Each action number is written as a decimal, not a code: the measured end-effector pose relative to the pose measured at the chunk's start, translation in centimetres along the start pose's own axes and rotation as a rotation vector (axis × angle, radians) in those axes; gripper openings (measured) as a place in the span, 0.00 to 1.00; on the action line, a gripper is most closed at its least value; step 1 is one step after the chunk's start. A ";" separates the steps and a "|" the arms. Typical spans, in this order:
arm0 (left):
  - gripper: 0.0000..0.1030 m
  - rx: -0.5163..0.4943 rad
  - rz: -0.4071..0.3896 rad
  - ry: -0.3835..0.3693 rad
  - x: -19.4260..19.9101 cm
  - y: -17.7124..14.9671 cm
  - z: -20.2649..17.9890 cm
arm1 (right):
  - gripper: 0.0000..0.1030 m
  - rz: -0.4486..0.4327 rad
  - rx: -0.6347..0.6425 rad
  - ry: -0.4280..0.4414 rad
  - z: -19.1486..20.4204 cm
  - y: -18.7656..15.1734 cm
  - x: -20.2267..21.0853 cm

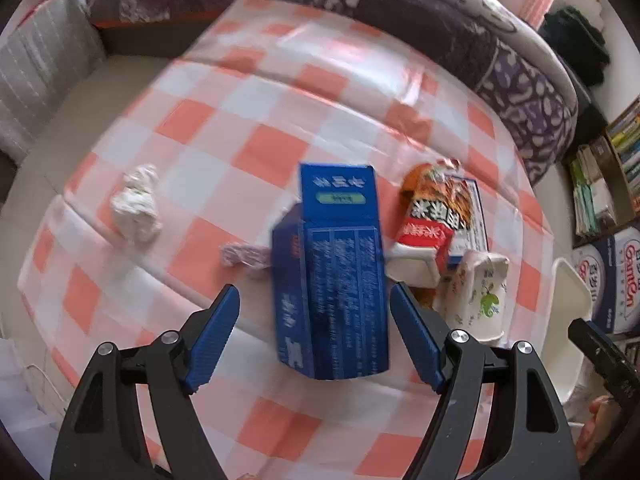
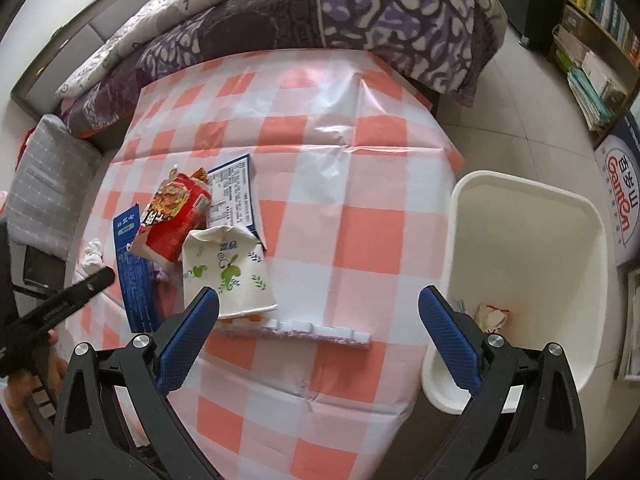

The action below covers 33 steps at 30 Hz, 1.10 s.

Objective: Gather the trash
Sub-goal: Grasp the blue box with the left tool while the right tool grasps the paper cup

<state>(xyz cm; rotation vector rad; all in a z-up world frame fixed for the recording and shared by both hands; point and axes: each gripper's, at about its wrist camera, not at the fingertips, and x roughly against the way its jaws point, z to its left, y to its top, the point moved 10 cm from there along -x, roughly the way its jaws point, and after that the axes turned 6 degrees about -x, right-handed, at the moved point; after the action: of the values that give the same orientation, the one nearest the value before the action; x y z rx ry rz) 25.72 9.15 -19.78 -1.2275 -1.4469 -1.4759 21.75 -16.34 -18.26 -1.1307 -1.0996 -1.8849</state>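
Note:
A blue carton (image 1: 332,272) lies on the checked tablecloth (image 1: 256,120), between the spread fingers of my open left gripper (image 1: 316,300); neither finger visibly touches it. Right of it lie a red snack bag (image 1: 432,216) and a crushed paper cup (image 1: 480,292). A crumpled white tissue (image 1: 136,204) lies to the left and a small pink wrapper (image 1: 244,256) beside the carton. My right gripper (image 2: 320,316) is open and empty above the table, with the paper cup (image 2: 228,268), snack bag (image 2: 172,216) and blue carton (image 2: 132,272) to its left. The white bin (image 2: 524,280) holds a wrapper (image 2: 492,316).
A flat strip of white-and-pink packaging (image 2: 316,330) lies under my right gripper. A flat printed box (image 2: 236,192) lies behind the snack bag. A quilted bed (image 2: 320,16) runs behind the table. A bookshelf (image 2: 592,40) and a printed box (image 2: 620,188) stand at the right.

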 end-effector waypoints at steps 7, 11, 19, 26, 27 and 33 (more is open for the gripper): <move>0.77 0.044 0.075 0.017 -2.9 -0.9 0.0 | 0.93 0.008 -0.008 0.016 0.2 0.0 -0.1; 0.86 0.029 0.061 0.011 -2.7 -0.5 -1.4 | 0.93 0.015 -0.009 0.015 0.3 -0.1 -0.3; 0.65 0.023 0.096 0.079 -4.8 -1.2 -0.4 | 0.93 0.060 -0.009 0.007 0.9 -1.0 -2.3; 0.54 0.046 0.010 0.011 -2.0 -1.0 0.9 | 0.93 0.098 -0.016 0.048 3.6 -1.8 -4.8; 0.54 0.045 -0.013 0.011 -1.1 -0.8 1.0 | 0.93 0.098 -0.017 0.058 4.1 -1.9 -5.1; 0.54 0.063 -0.188 -0.020 5.4 1.0 1.3 | 0.93 0.111 -0.014 0.093 7.3 -2.5 -6.6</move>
<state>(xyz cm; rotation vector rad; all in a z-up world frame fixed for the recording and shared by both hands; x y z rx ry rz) 25.28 10.97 -14.47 -1.0952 -1.6475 -1.5319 24.76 -7.93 -23.07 -1.0785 -0.9544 -1.8420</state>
